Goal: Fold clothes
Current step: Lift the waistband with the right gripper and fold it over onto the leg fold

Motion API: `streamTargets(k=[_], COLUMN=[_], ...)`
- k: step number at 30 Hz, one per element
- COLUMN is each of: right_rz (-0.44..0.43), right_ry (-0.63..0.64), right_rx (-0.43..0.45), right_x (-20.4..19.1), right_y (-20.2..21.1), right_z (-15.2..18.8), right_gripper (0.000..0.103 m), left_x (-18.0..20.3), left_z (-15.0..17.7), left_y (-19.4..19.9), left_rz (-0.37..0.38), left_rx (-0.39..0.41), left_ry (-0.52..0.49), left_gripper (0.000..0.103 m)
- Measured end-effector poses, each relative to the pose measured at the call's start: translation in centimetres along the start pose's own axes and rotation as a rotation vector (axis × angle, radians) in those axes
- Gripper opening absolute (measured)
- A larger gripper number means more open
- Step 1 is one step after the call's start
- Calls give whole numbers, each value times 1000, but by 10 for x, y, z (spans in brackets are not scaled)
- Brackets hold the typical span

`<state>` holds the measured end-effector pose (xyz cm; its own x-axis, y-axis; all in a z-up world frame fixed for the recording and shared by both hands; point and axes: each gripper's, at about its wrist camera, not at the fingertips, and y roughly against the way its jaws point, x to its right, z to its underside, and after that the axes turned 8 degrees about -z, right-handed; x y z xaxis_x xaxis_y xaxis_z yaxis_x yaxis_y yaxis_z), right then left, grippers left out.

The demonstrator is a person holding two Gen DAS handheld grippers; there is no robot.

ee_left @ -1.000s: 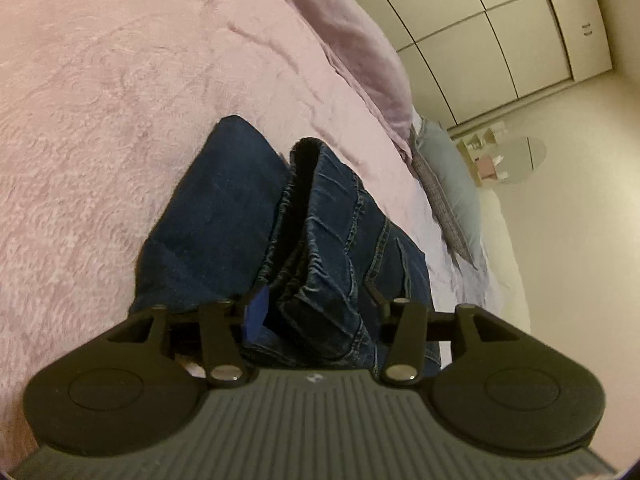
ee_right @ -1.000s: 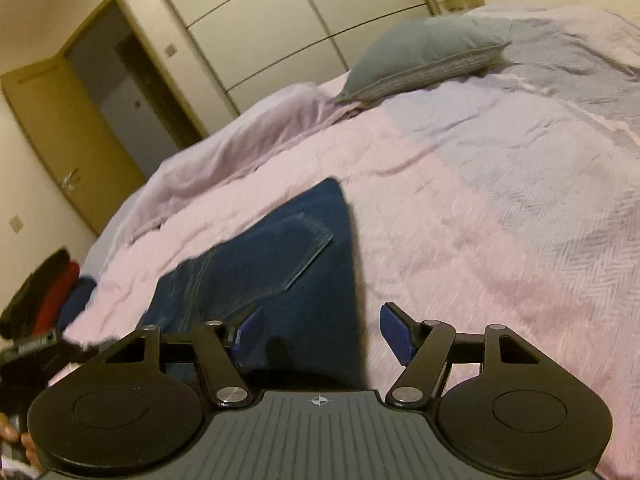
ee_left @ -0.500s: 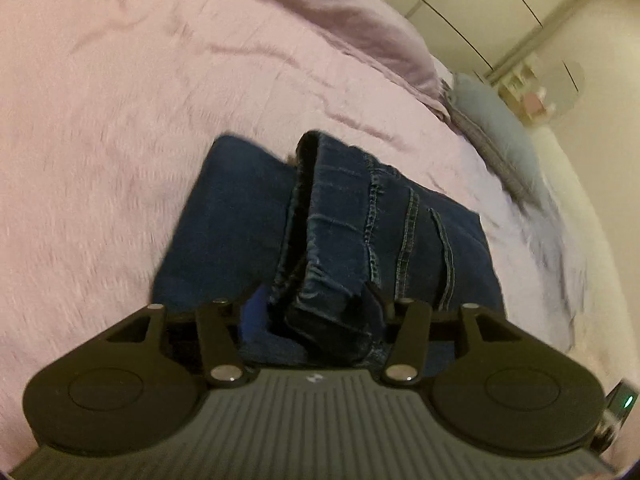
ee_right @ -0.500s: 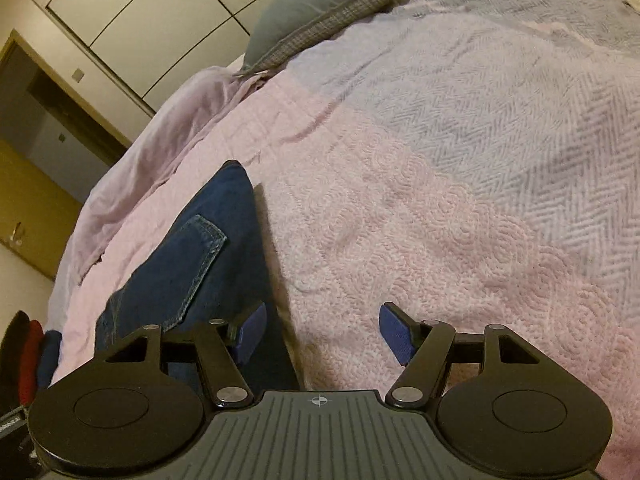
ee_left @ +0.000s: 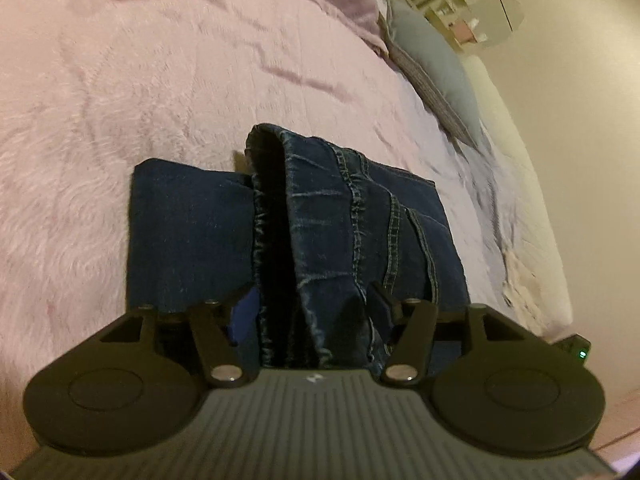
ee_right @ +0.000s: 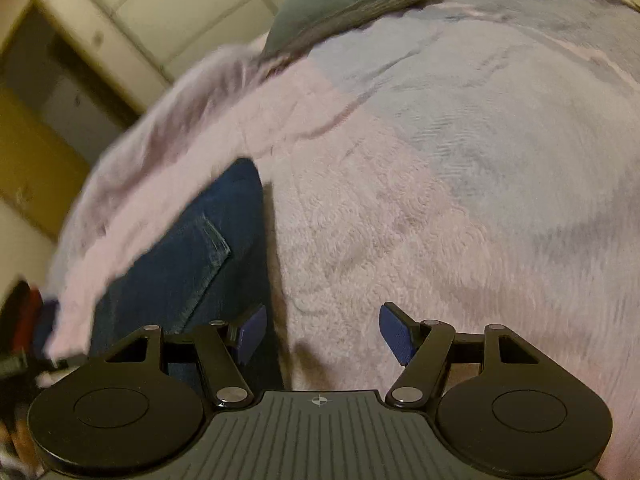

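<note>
Left gripper (ee_left: 308,304), jaws opening, with the bunched waistband of a pair of jeans (ee_left: 340,232) standing up between the blue pads but no longer squeezed tight. Right gripper (ee_right: 320,332) wide apart and empty, its left pad over the near corner of the same jeans (ee_right: 180,256), its right pad over bare bedspread (ee_right: 420,220). Dark blue denim, folded into a thick rectangular packet, lying flat near the middle of the pink quilted bedspread (ee_left: 140,80). Long axis of the packet running away from the left gripper toward the far side of the bed, waistband opening gaping dark along that line, seams and a back pocket facing up. Likely heavy for a garment and fairly stiff: layers holding their crease, edges keeping a square outline, little chance of sliding on the fuzzy cover. Best taken at the thick waistband or at a folded corner, where several layers can be pinched together; a single top layer probably peeling off alone. Beyond, a grey-blue pillow (ee_left: 436,76) at the head of the bed, pale wardrobe doors (ee_right: 160,4) behind.
</note>
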<state>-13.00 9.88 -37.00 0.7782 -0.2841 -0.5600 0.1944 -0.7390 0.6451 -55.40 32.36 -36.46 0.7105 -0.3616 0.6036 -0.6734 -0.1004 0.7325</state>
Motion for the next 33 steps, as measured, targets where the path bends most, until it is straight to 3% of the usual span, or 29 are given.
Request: streamTargets(k=[2, 4, 6, 9, 11, 15, 17, 19, 21, 23, 29, 30, 32, 33], right_rz=[28, 41, 50, 22, 16, -43, -84, -118, -110, -67, -83, -92, -84, -63], right_ry=[34, 63, 75, 88, 133, 214, 243, 275, 315, 344, 271, 255, 255, 264], right_rx=[-36, -50, -46, -53, -69, -109, -133, -155, -157, -130, -101, -95, -81, -73], right_x=[-4, -10, -15, -24, -36, -60, -72, -83, -94, -101, -84, -79, -77, -77], right_y=[-7, -12, -15, -15, -15, -18, -21, -25, -31, -33, -21, -18, -13, -10], right_z=[1, 7, 13, 16, 15, 21, 24, 29, 35, 38, 30, 29, 29, 30], right_gripper=[65, 57, 50, 27, 21, 11, 11, 11, 11, 11, 13, 15, 30, 50], left_x=[-1, 0, 2, 6, 10, 8, 2, -18, -38, -45, -57, -60, -61, -59], left_z=[-1, 0, 3, 12, 19, 36, 43, 46, 49, 52, 58, 60, 63, 64], left_y=[-4, -7, -6, 15, 32, 75, 95, 95, 79, 78, 78, 78, 81, 83], left_rz=[13, 10, 6, 72, 102, 55, 16, -51, -41, 1, 16, 14, 7, 2], left_rx=[-12, -5, 16, 95, 141, 253, 306, 306, 262, 278, 268, 266, 265, 266], left_ry=[-9, -20, -31, -31, -28, -27, -16, 34, 87, 147, 222, 231, 234, 230], left_gripper=[54, 47, 24, 7, 7, 6, 6, 7, 8, 9, 19, 19, 19, 22])
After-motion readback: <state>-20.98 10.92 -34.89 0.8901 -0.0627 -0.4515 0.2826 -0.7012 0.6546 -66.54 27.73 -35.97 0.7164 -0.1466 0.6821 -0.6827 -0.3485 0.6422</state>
